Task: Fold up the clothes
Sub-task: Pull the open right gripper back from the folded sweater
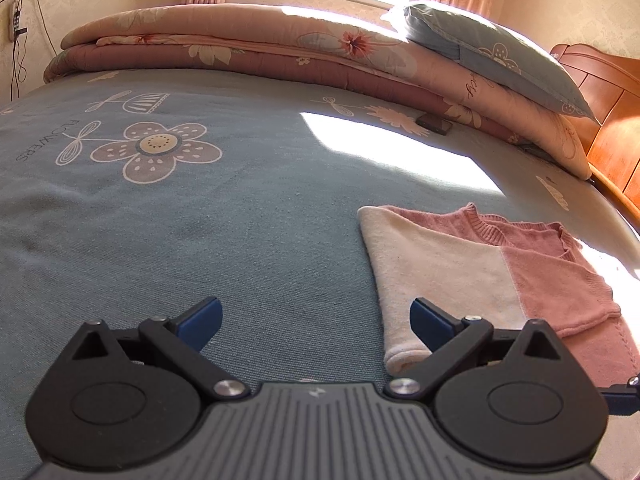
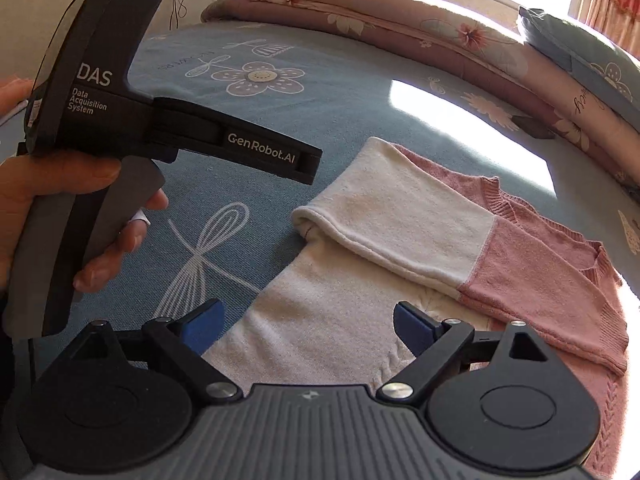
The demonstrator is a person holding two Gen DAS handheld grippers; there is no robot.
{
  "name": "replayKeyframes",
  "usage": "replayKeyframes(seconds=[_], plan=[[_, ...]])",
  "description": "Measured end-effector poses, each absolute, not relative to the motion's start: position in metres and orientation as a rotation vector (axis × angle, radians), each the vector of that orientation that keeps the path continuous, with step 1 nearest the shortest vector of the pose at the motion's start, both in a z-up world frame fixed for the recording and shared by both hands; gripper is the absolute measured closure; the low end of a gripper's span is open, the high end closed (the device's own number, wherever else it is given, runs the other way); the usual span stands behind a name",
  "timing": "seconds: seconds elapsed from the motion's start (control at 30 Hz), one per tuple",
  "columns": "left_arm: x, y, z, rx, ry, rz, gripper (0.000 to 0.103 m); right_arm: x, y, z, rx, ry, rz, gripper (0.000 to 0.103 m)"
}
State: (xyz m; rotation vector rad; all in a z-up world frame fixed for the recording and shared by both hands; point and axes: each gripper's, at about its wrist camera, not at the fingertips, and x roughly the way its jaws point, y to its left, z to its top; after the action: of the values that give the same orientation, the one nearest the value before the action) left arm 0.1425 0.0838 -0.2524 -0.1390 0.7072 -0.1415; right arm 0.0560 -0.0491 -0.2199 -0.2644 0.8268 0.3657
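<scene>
Hovering over the bed (image 1: 200,220), I hold both tools spread with nothing between the pads: left hand-held gripper (image 1: 316,322) beside the pink-and-white sweater (image 2: 420,240), right hand-held gripper (image 2: 308,330) above its white hem, near the bed's headboard-side edge.
</scene>
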Motion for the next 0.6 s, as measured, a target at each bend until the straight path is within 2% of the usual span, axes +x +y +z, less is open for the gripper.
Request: replayKeyframes(seconds=[0.2,0.33,0.4,0.5,0.6], plan=[[0.141,0.069,-0.251,-0.12,0.711,-0.181,0.003,0.014,-0.103,-0.17,-0.144,0.836,0.33,0.008],[0.137,0.057,-0.248,-0.122,0.713,-0.228,0.003,-0.026,-0.143,-0.13,-0.058,0.787,0.277,0.0],[0.133,0.049,-0.245,-0.137,0.709,-0.273,0.003,-0.042,-0.156,-0.122,-0.065,0.751,0.216,0.0],[0.127,0.036,-0.241,-0.172,0.708,-0.361,0.003,-0.056,-0.17,-0.136,-0.107,0.731,0.107,0.0],[0.122,0.023,-0.24,-0.176,0.713,-0.421,0.003,-0.049,-0.176,-0.176,-0.133,0.789,0.038,0.0]])
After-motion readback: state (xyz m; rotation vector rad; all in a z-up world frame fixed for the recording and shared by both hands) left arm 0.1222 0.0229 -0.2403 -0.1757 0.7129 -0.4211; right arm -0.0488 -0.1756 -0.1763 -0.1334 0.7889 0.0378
